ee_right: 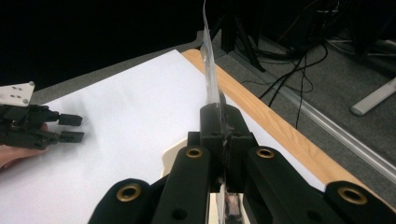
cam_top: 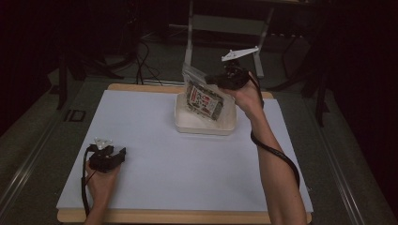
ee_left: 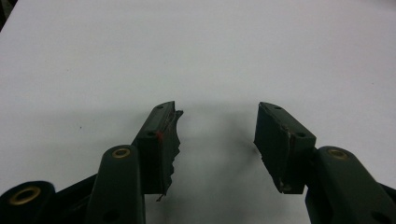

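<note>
A clear plastic bag (cam_top: 202, 97) with a printed packet inside hangs tilted over the white tray (cam_top: 187, 125) at the back middle of the table. My right gripper (cam_top: 220, 80) is shut on the bag's upper edge, and in the right gripper view the clear film (ee_right: 211, 74) rises edge-on out of the closed jaws of my right gripper (ee_right: 223, 122). My left gripper (cam_top: 119, 155) rests low on the white table top at the front left, held by a hand. In the left gripper view my left gripper (ee_left: 218, 122) stands open with only bare white surface between its jaws.
The white sheet (cam_top: 155, 154) covers a wooden table whose edge (ee_right: 285, 135) shows at the back. Beyond it lie cables (ee_right: 299, 70) on the grey floor and a metal stand (cam_top: 225, 28). The left gripper (ee_right: 65, 127) lies far off at the left of the right gripper view.
</note>
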Available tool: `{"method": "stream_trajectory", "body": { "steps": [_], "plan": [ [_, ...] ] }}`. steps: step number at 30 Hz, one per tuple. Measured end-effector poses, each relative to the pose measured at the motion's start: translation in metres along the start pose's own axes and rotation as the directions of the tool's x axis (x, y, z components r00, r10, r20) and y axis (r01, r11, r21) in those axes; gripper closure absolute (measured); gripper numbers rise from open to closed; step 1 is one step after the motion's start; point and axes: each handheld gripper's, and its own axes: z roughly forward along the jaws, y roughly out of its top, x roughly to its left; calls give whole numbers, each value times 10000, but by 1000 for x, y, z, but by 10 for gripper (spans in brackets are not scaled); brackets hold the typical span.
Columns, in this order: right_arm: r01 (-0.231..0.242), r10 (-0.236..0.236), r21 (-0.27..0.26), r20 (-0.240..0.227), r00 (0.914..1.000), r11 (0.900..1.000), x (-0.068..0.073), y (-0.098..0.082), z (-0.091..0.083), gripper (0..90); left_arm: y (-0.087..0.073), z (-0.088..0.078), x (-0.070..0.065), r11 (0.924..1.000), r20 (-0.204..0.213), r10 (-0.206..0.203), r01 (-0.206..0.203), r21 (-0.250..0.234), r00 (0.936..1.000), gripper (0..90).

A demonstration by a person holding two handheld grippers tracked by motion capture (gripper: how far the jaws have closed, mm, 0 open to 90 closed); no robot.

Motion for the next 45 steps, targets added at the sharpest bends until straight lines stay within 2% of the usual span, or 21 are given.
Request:
{"method": "stream_trajectory", "body": {
  "steps": [4,7,12,15,17,18,22,24,25,28,31,38,45],
  "plan": [
    [-386,384,-127,-158,9991,9992,-5,-5,5,897,0,0,0,10000,3,28,-28,17,10000,490],
    [-474,472,-112,-180,9987,9988,-7,-5,6,895,0,0,0,10000,-1,4,-4,8,10000,489],
    [-561,562,-80,206,9982,9984,-11,-5,6,888,0,0,0,10000,8,26,-26,18,10000,489],
    [-470,469,-9,729,9962,9989,-11,-6,8,842,0,0,0,10000,-4,4,-4,7,10000,486],
    [-503,497,56,848,9952,9987,-12,-7,9,833,0,0,0,10000,5,27,-27,18,10000,486],
    [-611,590,154,1150,9916,9980,-15,-10,12,804,0,0,0,10000,9,22,-22,17,10000,486],
    [-740,715,120,1432,9871,9972,-18,-15,13,736,0,0,0,10000,11,15,-15,12,10000,485],
    [-806,773,126,1685,9827,9967,-20,-17,13,701,0,0,0,10000,7,30,-30,14,10000,485],
    [-819,771,163,1976,9773,9965,-22,-20,13,649,0,0,0,10000,14,32,-32,37,10000,485],
    [-977,947,55,1969,9758,9952,-23,-22,12,611,0,0,0,10000,12,-7,7,4,10000,485],
    [-1220,1225,-153,2056,9709,9924,-27,-27,9,554,0,0,0,10000,7,24,-24,29,10000,485],
    [-1302,1332,-284,2048,9697,9911,-30,-33,4,507,0,0,0,10000,6,26,-26,28,10000,485],
    [-1465,1559,-588,2192,9631,9875,-35,-36,-4,451,0,0,0,10000,2,29,-29,23,10000,485]
  ]
}}
